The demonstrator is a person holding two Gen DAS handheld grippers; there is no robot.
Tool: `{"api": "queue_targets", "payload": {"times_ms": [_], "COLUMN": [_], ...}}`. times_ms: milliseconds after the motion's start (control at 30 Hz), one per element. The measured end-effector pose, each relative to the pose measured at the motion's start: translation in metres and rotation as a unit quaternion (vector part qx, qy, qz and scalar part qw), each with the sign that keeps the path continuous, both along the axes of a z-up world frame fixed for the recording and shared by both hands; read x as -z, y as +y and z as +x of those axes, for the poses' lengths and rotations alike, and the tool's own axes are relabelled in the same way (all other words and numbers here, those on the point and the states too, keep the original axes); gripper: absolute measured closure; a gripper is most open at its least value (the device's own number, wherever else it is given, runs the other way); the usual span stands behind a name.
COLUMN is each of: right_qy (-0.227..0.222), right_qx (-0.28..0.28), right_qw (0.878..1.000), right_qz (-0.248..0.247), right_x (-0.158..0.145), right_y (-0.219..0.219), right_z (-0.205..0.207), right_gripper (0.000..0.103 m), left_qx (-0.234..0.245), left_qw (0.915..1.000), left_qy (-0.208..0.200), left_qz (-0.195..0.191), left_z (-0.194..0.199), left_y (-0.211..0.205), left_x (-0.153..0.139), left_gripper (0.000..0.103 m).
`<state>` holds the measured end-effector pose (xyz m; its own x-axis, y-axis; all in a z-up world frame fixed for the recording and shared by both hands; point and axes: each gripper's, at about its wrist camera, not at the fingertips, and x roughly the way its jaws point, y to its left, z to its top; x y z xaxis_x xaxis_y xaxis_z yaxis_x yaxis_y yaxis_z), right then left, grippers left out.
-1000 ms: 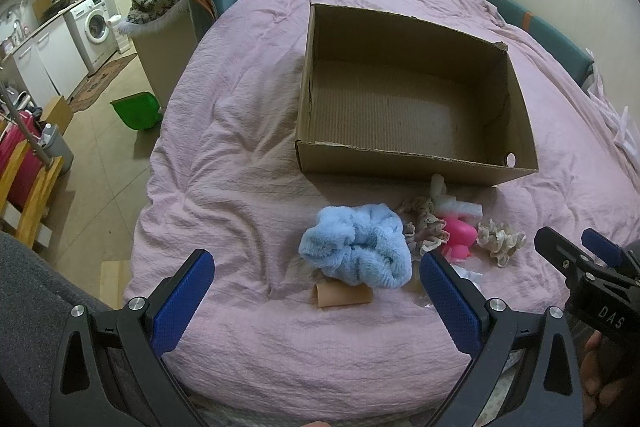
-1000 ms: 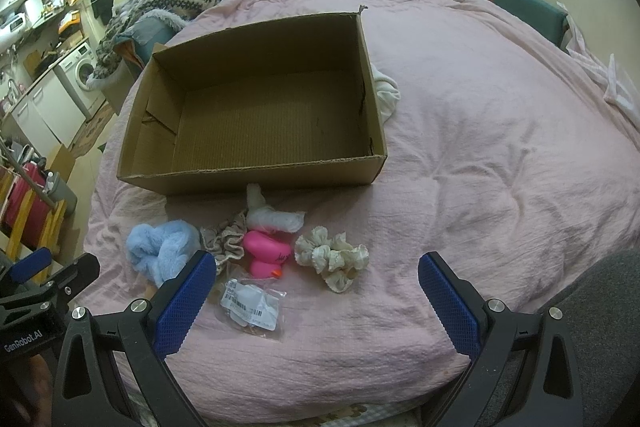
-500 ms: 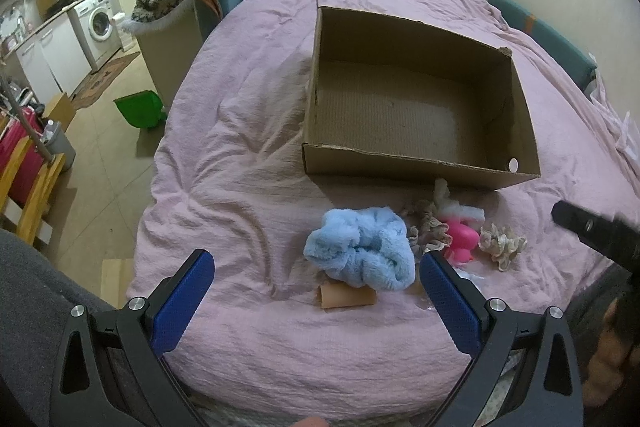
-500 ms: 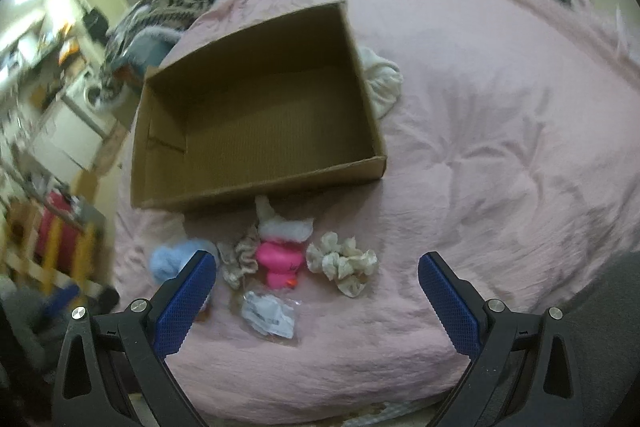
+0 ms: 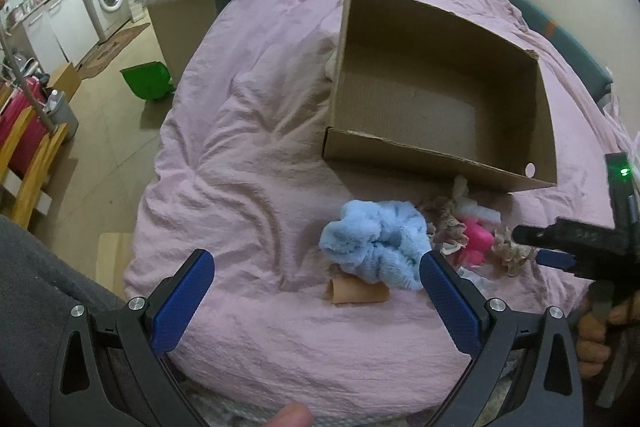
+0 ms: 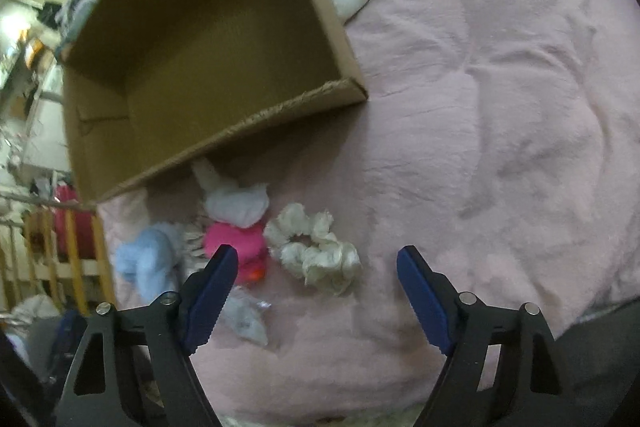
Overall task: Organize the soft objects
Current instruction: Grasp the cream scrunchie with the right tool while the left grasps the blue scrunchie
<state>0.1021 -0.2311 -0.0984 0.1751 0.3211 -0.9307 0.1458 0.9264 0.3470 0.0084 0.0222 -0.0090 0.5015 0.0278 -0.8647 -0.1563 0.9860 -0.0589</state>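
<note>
Evidently this is the approach to a first pick: the right gripper [image 6: 316, 269] hangs with fingers wide and empty, the cream scrunchie [image 6: 316, 253] lying between its fingertips, so the next move calls for lowering and closing on it. The left gripper [image 5: 316, 277], likewise wide and empty, has the blue fluffy scrunchie [image 5: 376, 241] just ahead of its right finger. Beyond both pairs of fingers, the cardboard box [image 5: 432, 159] appears empty.

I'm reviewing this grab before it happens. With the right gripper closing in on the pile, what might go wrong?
The open right gripper frames the cream ruffled scrunchie, but its left finger overlaps the pink plush toy, so it may pinch both. The crinkly clear packet lies just below and could snag. The soft pink quilt may bunch up.
</note>
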Motion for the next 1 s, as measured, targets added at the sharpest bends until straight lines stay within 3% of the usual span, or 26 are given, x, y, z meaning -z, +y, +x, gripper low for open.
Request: {"api": "queue_targets", "payload": {"times_ms": [133, 233, 300, 467, 700, 833, 933, 1000], "right_qy": [0.006, -0.005, -0.013, -0.035, -0.075, -0.069, -0.066, -0.065], "right_qx": [-0.023, -0.032, -0.029, -0.012, 0.007, 0.01, 0.007, 0.003], "right_qw": [0.999, 0.998, 0.998, 0.999, 0.996, 0.996, 0.996, 0.996], "right_qz": [-0.031, -0.051, -0.047, -0.023, 0.042, 0.052, 0.053, 0.056], "right_x": [0.016, 0.017, 0.016, 0.002, -0.02, -0.016, -0.015, -0.031], "right_y": [0.028, 0.041, 0.046, 0.049, 0.052, 0.058, 0.045, 0.001], "right_z": [-0.001, -0.009, -0.014, -0.035, -0.059, -0.056, -0.04, -0.028], "right_gripper": [0.052, 0.069, 0.073, 0.075, 0.075, 0.075, 0.075, 0.075], "left_qx": [-0.011, -0.022, -0.025, -0.011, 0.083, 0.113, 0.105, 0.095], "left_qw": [0.9999, 0.9994, 0.999, 0.9972, 0.9853, 0.9793, 0.9778, 0.978], "left_qy": [0.011, 0.025, 0.036, 0.071, 0.134, 0.163, 0.179, 0.183], "left_qz": [-0.003, -0.002, -0.008, -0.021, -0.067, -0.041, -0.028, -0.027], "left_z": [0.005, 0.013, 0.019, 0.039, 0.058, 0.07, 0.078, 0.08], "left_y": [0.005, 0.013, 0.018, 0.018, -0.029, -0.052, -0.054, -0.051], "left_x": [0.002, 0.002, 0.002, 0.004, 0.026, 0.048, 0.066, 0.074], "left_gripper": [0.001, 0.001, 0.001, 0.001, 0.001, 0.001, 0.001, 0.006]}}
